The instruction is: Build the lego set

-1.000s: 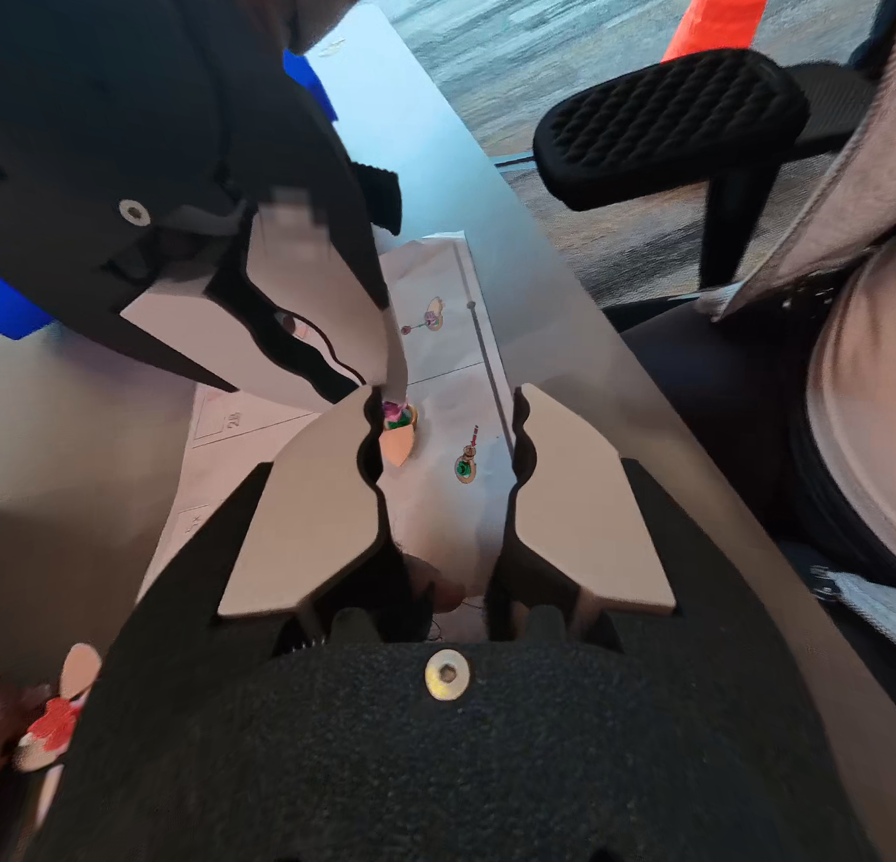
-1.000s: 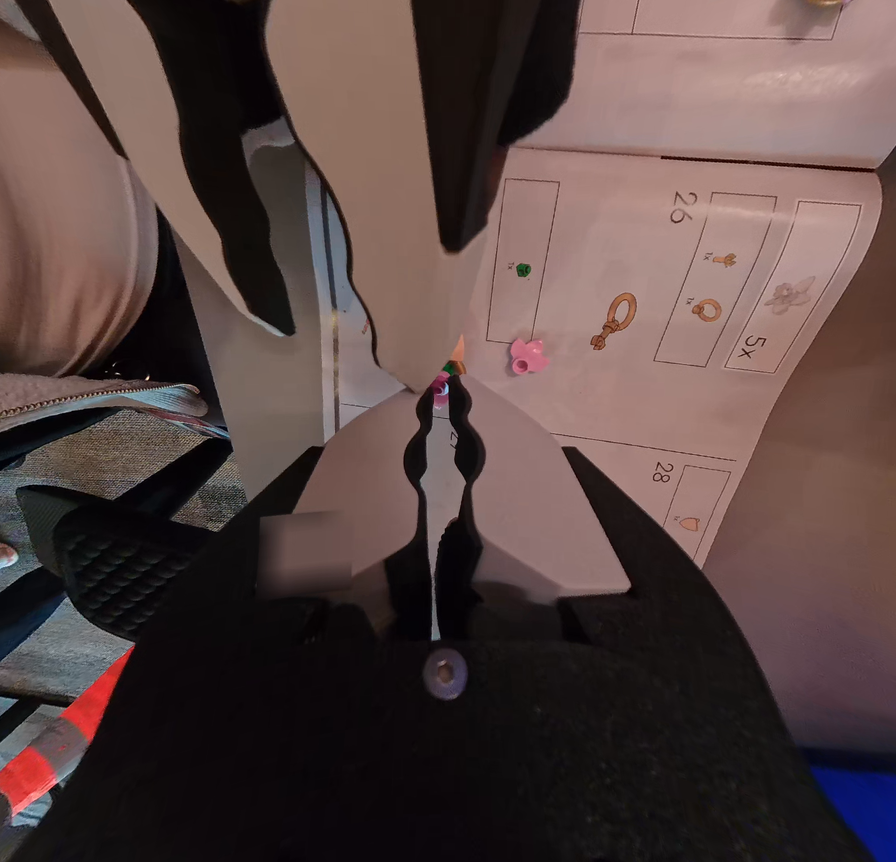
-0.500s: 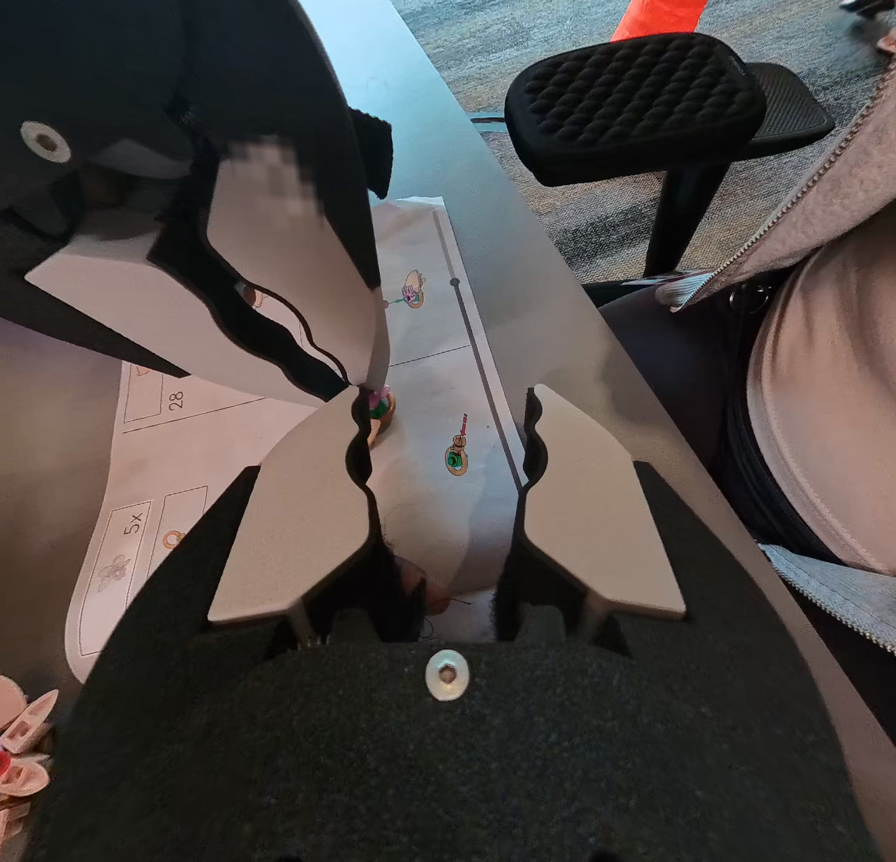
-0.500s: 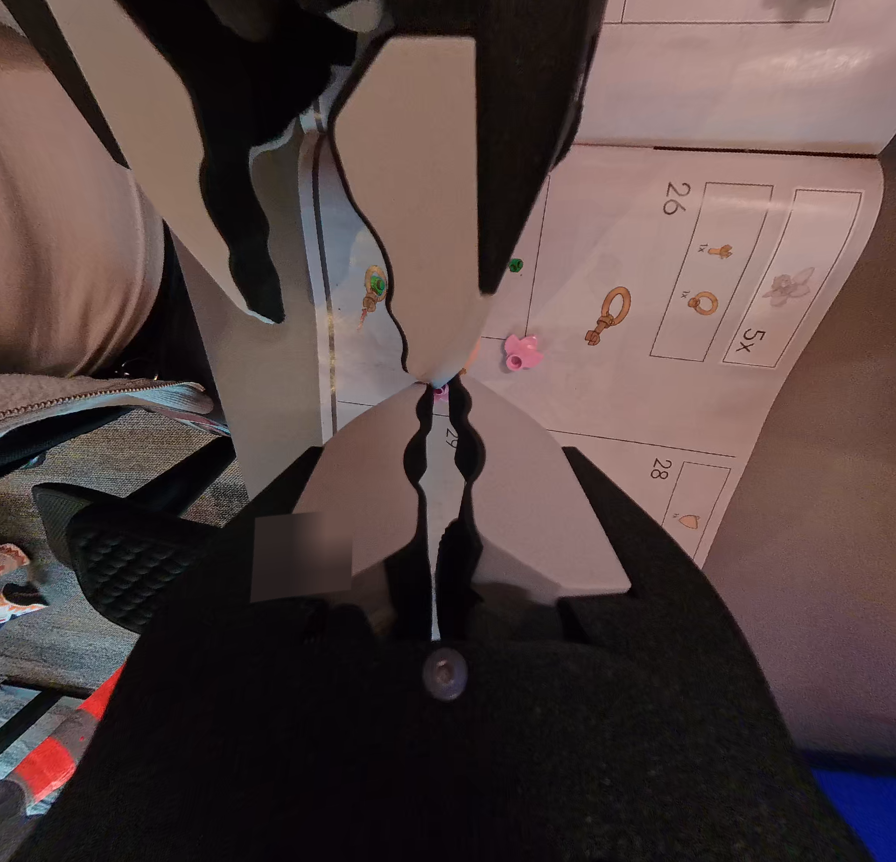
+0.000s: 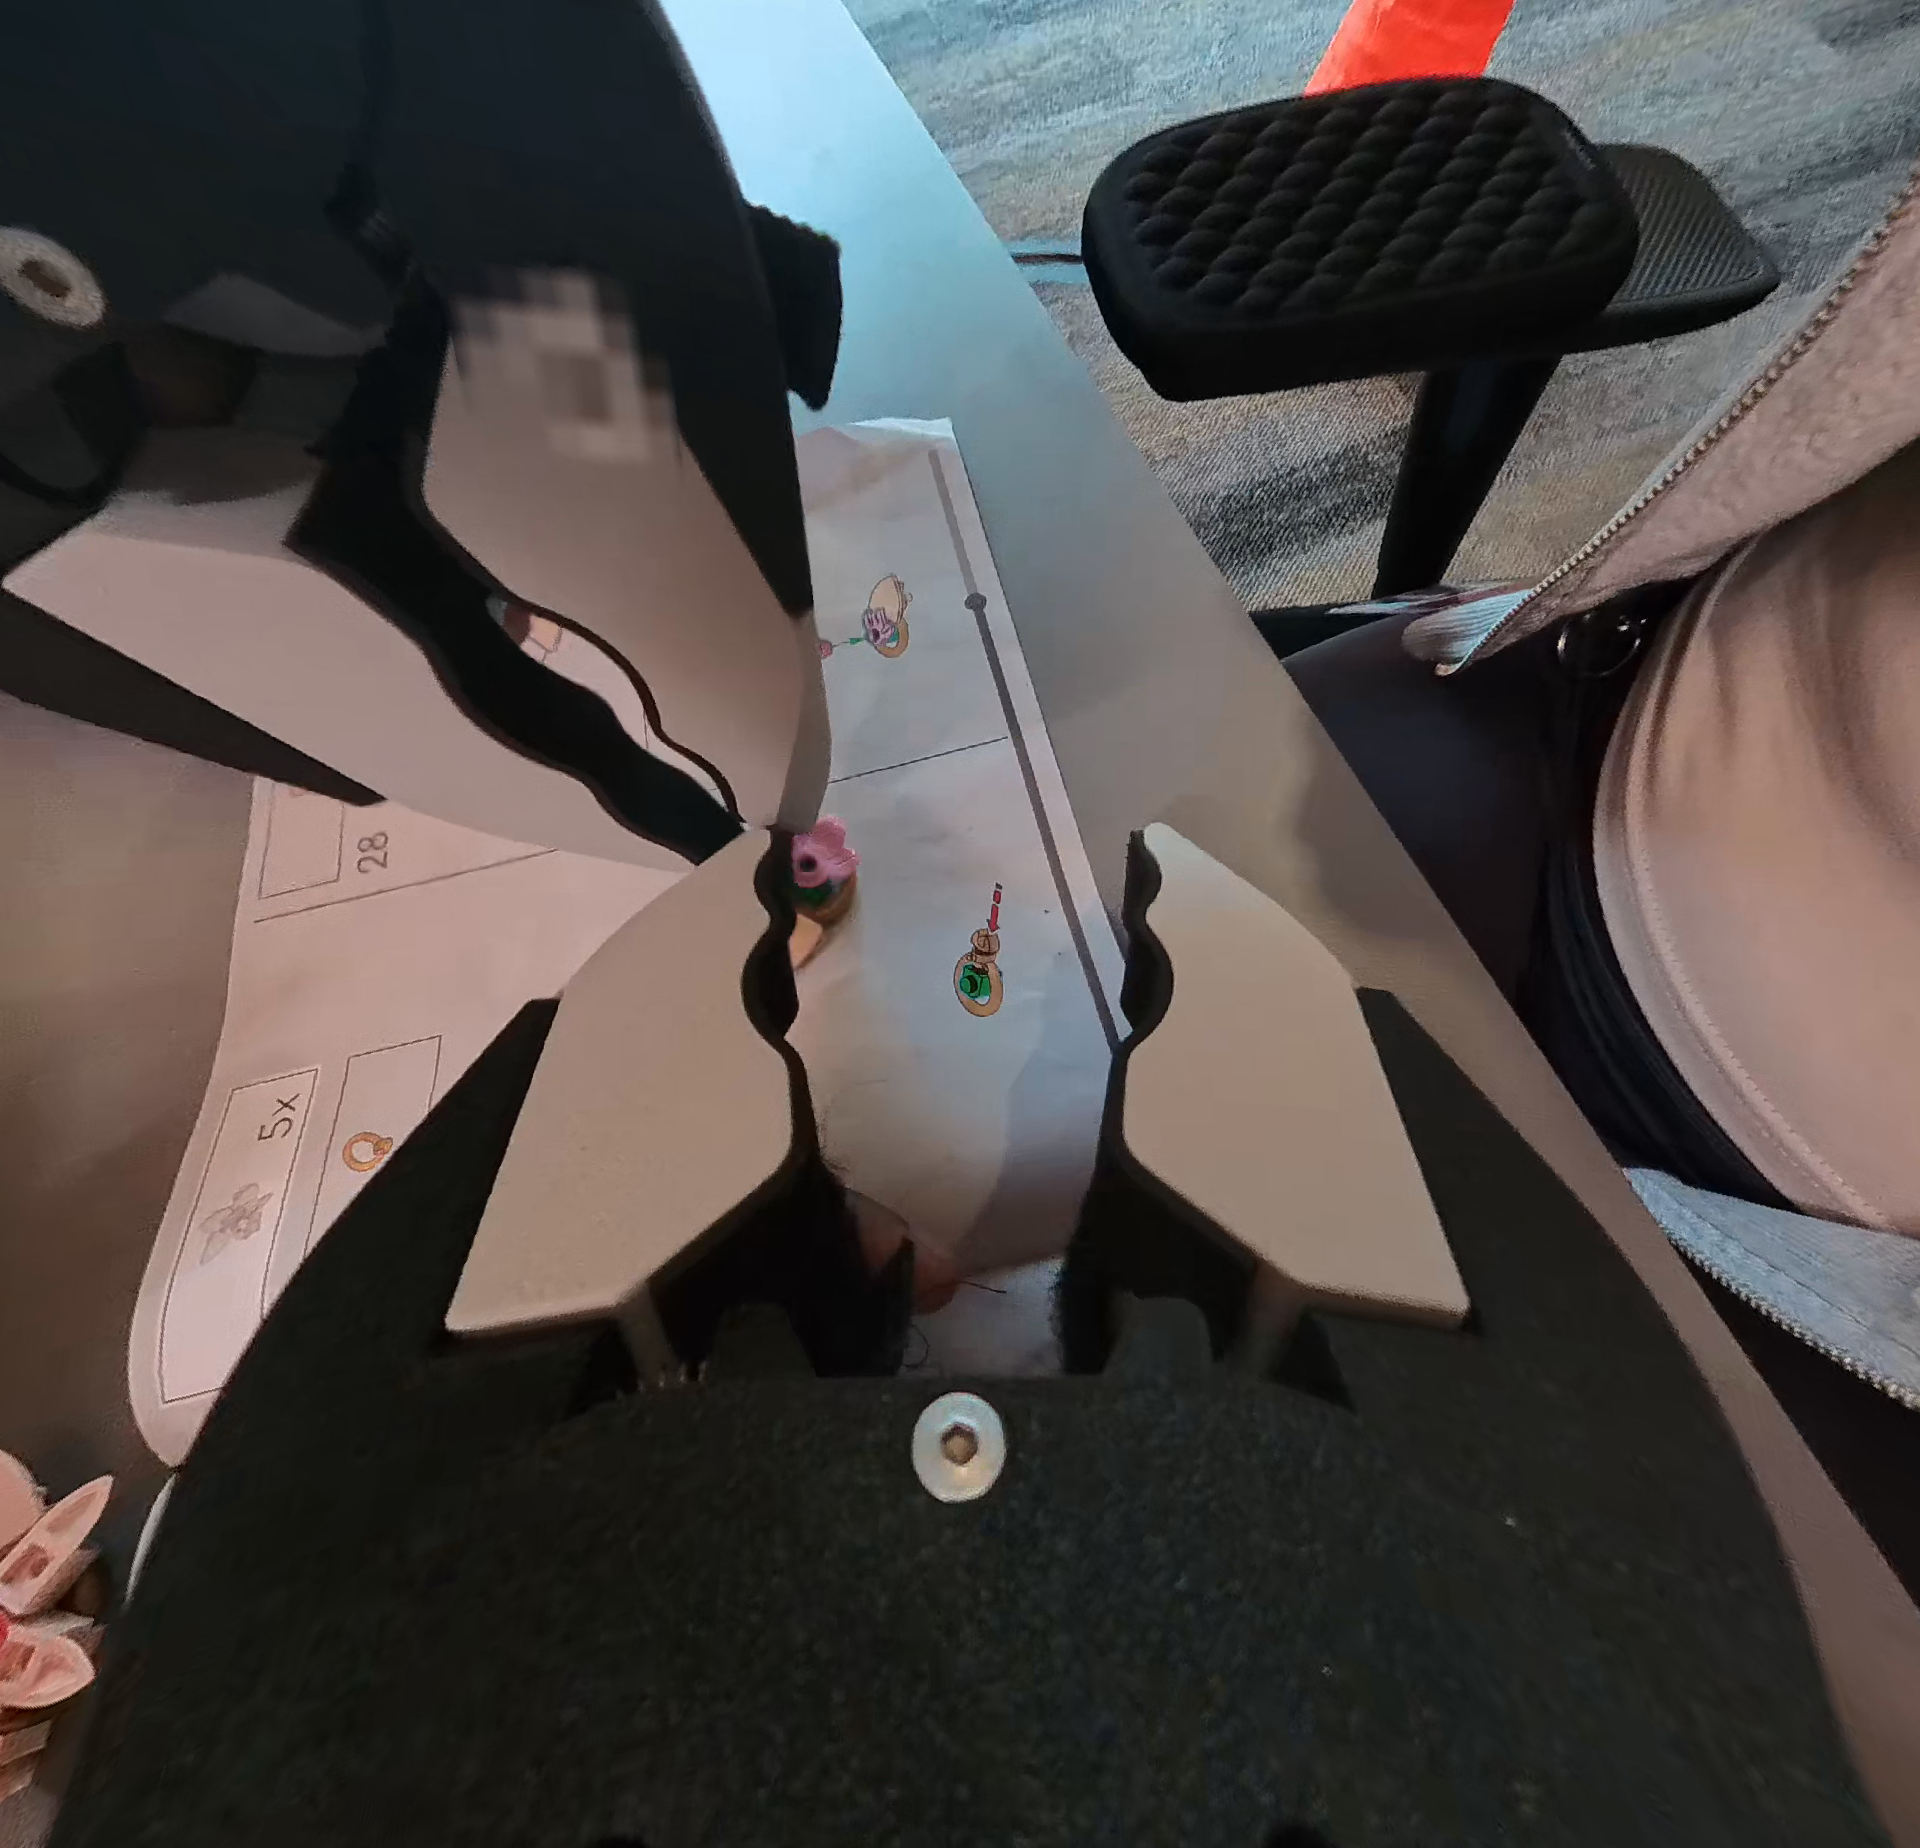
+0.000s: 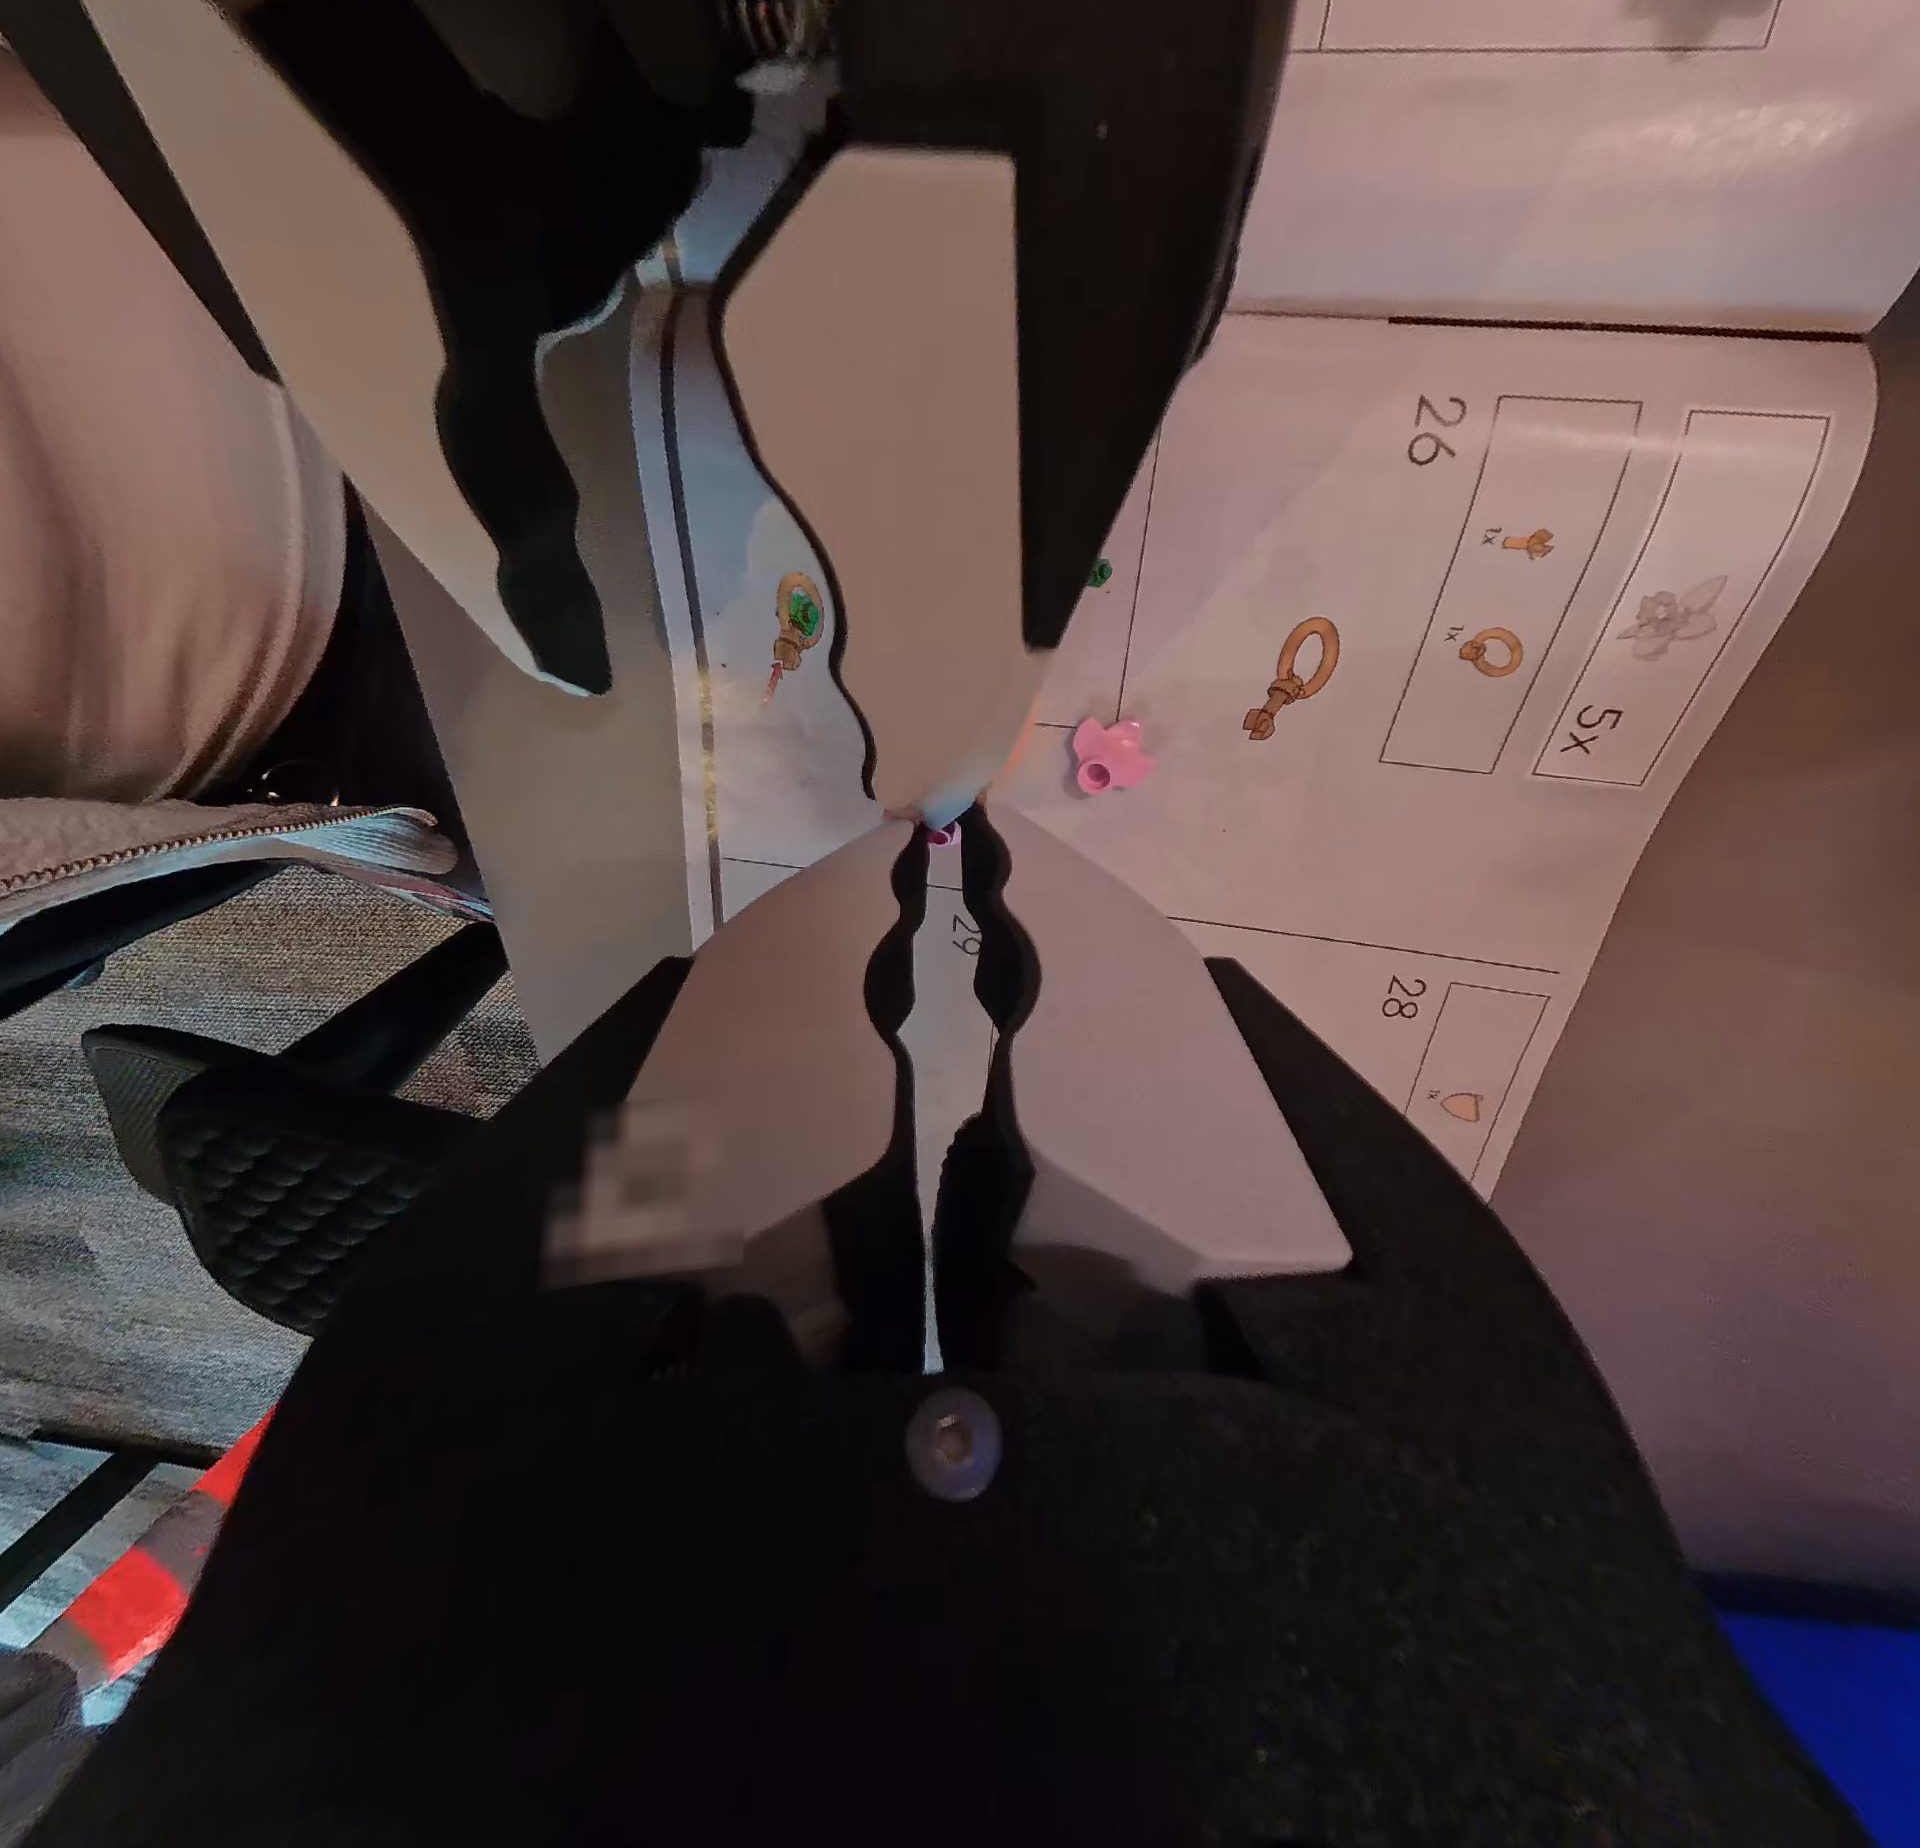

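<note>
Pink flower piece pinched over the instruction sheet

Pink flower (image 5: pixel 821 849), stacked on a green stud and tan ring, sits at the tips of the right gripper (image 6: pixel 940 830), whose jaws are nearly closed on it. Left gripper (image 5: pixel 951 899) stands wide, one finger (image 5: pixel 665 1009) beside the stack. A second flower (image 6: pixel 1110 755) lies on the sheet (image 6: pixel 1351 863).

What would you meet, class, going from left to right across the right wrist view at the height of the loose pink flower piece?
Pale shirt → left gripper's finger → pink flower piece → printed ring drawing → open booklet's right edge.
</note>
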`<state>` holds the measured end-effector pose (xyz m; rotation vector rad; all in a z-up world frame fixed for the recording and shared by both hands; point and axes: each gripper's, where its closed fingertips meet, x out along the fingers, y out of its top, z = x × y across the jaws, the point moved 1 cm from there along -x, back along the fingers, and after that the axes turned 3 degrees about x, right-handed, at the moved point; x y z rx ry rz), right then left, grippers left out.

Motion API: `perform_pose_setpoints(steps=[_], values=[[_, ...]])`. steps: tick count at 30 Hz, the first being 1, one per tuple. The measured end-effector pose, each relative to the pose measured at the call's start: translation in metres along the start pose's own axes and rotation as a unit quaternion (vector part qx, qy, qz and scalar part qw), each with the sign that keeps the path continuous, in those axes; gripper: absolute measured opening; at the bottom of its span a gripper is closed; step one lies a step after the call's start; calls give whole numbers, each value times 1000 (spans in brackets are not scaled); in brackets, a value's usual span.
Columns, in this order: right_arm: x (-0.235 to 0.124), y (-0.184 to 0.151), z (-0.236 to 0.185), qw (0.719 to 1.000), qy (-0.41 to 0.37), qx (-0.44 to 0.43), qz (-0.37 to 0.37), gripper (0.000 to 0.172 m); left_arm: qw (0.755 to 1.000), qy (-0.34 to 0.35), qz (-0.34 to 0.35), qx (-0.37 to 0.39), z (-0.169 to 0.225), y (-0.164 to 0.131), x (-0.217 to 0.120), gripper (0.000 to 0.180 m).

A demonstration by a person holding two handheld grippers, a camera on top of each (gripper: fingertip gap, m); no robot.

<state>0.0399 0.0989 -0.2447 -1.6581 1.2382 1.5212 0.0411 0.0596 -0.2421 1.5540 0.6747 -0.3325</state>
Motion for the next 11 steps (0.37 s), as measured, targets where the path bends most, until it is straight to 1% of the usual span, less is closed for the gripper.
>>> perform_pose_setpoints(steps=[2,6,11], values=[[-2,1,-1,1000,1,2,3,5,1000,2,7,1,0,1,-1,61],[0,1,-1,1000,4,8,0,5,1000,4,-5,14,2,-1,0,63],[0,1,-2,1000,2,16,8,5,1000,8,17,-5,0,-4,-15,59]])
